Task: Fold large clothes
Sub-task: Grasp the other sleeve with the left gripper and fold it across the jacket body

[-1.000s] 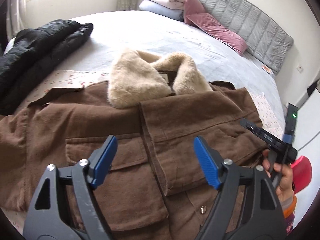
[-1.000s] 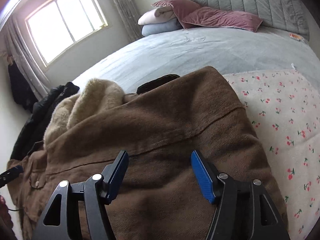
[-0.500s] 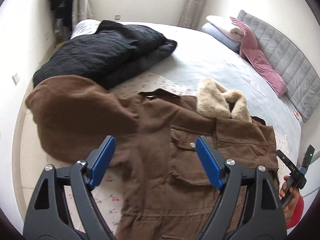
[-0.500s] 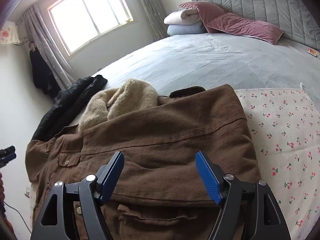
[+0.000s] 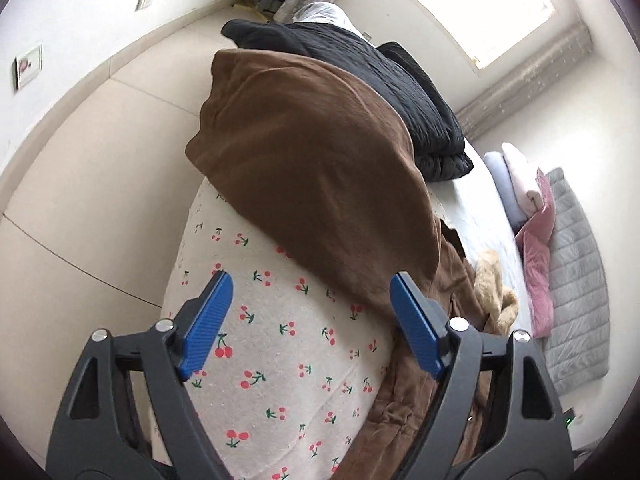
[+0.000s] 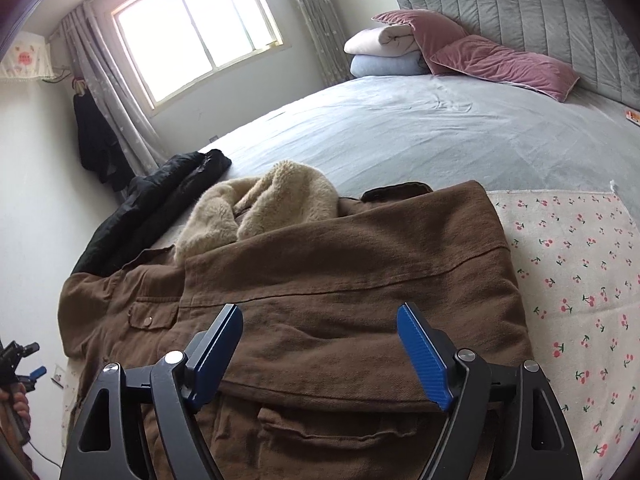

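A large brown coat (image 6: pixel 340 280) with a cream fur collar (image 6: pixel 260 204) lies front up on a cherry-print cloth (image 6: pixel 580 280); its right side is folded over the chest. My right gripper (image 6: pixel 320 312) hovers over that folded panel, its jaws opening and holding nothing. In the left wrist view the coat's sleeve (image 5: pixel 312 168) spreads out to the bed's edge. My left gripper (image 5: pixel 311 280) hangs above the cherry-print cloth (image 5: pixel 280 360) at the sleeve's near edge, its jaws wide and closing slightly, nothing between them. The left gripper (image 6: pixel 16 356) also shows at the right wrist view's far left.
A black padded jacket (image 5: pixel 380 80) lies beyond the sleeve, also visible as the black jacket (image 6: pixel 152 208) left of the collar. Pillows (image 6: pixel 460 52) sit by the grey headboard (image 6: pixel 540 8). Tiled floor (image 5: pixel 100 160) drops away left of the bed.
My left gripper swung left and rolled, from above the coat's chest pockets to the outstretched sleeve at the bed's edge. My right gripper rose a little and its jaws widened.
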A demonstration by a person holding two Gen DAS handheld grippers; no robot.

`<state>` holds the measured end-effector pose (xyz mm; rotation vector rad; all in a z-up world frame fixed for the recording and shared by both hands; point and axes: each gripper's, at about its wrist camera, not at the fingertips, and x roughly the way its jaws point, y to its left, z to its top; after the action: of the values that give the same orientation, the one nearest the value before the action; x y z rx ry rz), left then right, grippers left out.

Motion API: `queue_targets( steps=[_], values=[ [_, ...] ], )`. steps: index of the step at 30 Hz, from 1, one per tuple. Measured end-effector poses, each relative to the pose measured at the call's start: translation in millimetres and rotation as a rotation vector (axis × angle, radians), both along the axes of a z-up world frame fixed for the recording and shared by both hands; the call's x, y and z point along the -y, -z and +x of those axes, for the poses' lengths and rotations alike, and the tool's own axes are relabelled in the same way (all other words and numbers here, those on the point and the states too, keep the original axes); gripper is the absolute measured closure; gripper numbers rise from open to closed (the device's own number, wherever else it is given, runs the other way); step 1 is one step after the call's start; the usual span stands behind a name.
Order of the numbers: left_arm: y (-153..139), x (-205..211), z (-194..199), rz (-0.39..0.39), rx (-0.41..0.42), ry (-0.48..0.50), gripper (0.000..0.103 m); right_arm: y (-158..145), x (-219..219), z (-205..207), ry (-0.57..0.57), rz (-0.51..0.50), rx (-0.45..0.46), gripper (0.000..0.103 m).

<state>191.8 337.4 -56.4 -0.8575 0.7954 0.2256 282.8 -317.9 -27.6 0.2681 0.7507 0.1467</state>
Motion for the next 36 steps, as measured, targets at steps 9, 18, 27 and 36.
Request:
queue_targets(
  steps=[9,18,27,36],
  values=[
    [57.1,-41.2,29.6,-0.261,0.101,-0.196,0.034,11.1,-2.5,6.6,0.017,-0.005,-0.034,0.022],
    [96.0,-60.4,39.2,-0.379,0.198,-0.367,0.091,19.1,-15.8,10.6,-0.037,-0.006,-0.048,0.022],
    [-51.5,23.2,36.0,0.151,0.426,-0.256,0.098,20.3,-16.4,10.6,-0.041,0.014,-0.055,0.022],
    [-155.1,202.4,73.7,0.311,0.665,0.334,0.099,19.6,-13.5,11.0,-0.029,0.022,-0.053,0.022]
  ],
)
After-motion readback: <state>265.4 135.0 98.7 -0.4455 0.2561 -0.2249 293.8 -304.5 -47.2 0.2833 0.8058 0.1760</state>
